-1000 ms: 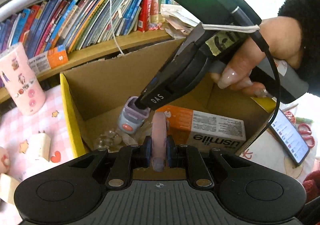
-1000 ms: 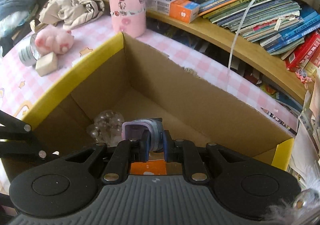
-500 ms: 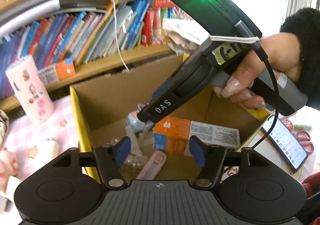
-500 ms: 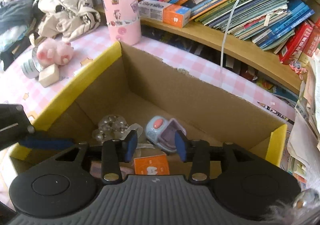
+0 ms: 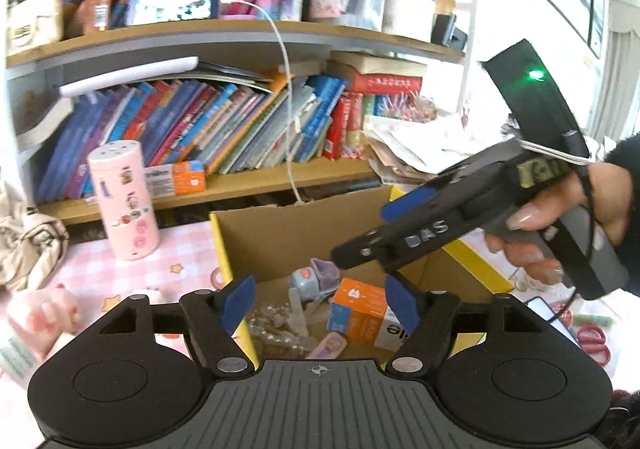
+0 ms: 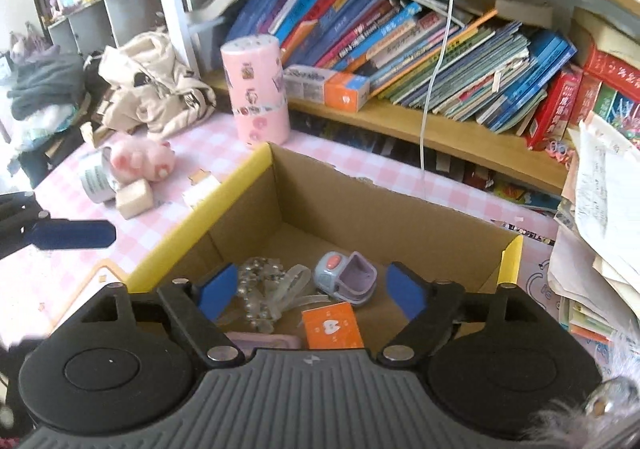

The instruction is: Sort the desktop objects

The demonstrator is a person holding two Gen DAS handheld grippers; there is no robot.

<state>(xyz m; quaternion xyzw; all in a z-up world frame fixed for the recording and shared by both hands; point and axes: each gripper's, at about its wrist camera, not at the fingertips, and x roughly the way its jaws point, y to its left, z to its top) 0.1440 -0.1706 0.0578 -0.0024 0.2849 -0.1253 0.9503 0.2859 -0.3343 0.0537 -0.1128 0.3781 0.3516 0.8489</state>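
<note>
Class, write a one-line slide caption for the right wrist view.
Open right hand-held gripper above a cardboard box holding a purple toy watch, beads and an orange carton.

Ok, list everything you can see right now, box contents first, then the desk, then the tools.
cardboard box: one, brown with yellow edges, on the desk
purple gadget: one, lilac-grey with orange button, inside the box
orange carton: one, orange, inside the box
clear beads: one cluster, transparent, inside the box
pink flat case: one, pink, inside the box
pink canister: one, pink, on the desk beyond the box
plush toy: one, pink, on the desk
books: many, mostly blue, on the shelf
scissors: one, red, beside the box
left tool: open, over the box
right tool: open, over the box
hand: one, holding the right tool
</note>
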